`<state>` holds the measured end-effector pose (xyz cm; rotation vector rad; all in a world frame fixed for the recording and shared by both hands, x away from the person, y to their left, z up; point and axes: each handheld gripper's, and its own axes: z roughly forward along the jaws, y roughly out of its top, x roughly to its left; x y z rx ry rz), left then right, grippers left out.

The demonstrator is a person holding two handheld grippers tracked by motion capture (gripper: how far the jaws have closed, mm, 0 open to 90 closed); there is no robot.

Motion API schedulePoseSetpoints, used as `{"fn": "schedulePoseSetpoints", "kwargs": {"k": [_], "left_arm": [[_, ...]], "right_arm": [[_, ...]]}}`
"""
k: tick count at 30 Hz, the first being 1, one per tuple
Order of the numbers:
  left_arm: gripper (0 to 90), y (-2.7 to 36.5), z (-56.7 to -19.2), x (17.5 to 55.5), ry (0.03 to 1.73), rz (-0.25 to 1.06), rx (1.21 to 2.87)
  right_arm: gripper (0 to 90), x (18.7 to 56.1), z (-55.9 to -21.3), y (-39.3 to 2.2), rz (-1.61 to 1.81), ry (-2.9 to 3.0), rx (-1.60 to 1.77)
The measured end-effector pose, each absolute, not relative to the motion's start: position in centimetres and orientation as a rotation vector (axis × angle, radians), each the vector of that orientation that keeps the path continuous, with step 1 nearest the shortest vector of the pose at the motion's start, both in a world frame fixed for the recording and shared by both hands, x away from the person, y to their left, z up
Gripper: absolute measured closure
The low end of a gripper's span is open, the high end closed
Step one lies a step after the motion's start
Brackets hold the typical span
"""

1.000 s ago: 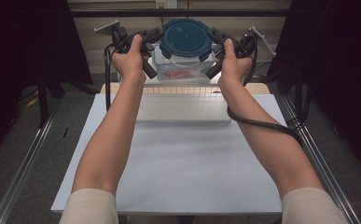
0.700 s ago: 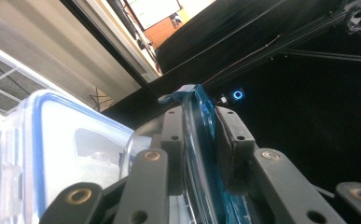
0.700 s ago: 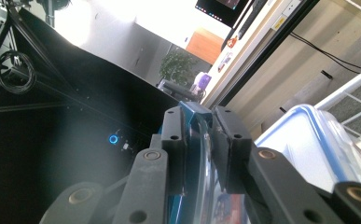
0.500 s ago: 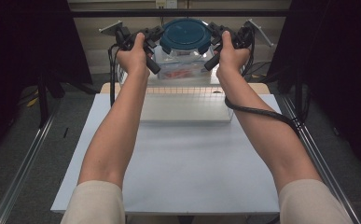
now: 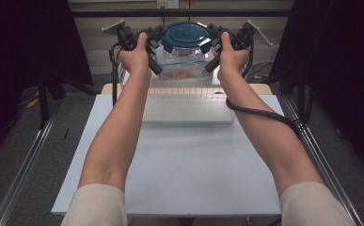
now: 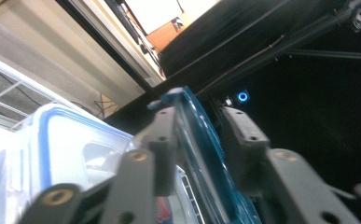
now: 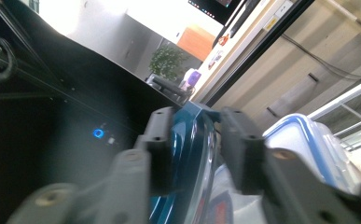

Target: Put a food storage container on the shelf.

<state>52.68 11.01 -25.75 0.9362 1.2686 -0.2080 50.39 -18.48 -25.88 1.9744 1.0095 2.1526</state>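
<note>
**Two claws at the rim of a teal lid, far end of the table**

The left claw (image 5: 157, 41) and the right claw (image 5: 211, 41) sit on opposite edges of a round teal lid (image 5: 185, 34) that tops a clear container (image 5: 184, 63) at the far end of the table (image 5: 189, 160). Both sets of jaws have just been opening, with the lid's rim between them. In the left gripper view the left claw (image 6: 197, 140) has one pad against the rim and the other standing off it with a gap, so it is spread rather than pinching. In the right gripper view the right claw (image 7: 194, 149) looks much the same: rim between the jaws, slack on one side.

Room is tight at the back, where a wall and a dark crossbar run just behind the container. The near half of the table is wide and bare, with metal rails along both sides.

The container's base is hidden behind a wire rack (image 5: 184, 92). Something red inside it is too blurred to name.

The lid is glossy, translucent plastic; a second box with a blue-edged lid (image 6: 52, 144) lies beside it.
</note>
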Motion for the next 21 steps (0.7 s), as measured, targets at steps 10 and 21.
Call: {"fn": "schedulePoseSetpoints", "kwargs": {"k": [10, 21], "left_arm": [[39.0, 11.5, -25.1, 50.0, 1.237, -0.149, 0.968], [27.0, 11.0, -25.7, 46.0, 1.194, -0.139, 1.009]], "right_arm": [[44.0, 48.1, -25.6, -18.6, 2.154, 1.061, 1.872], [35.3, 44.0, -26.8, -19.1, 2.209, 1.109, 1.813]]}}
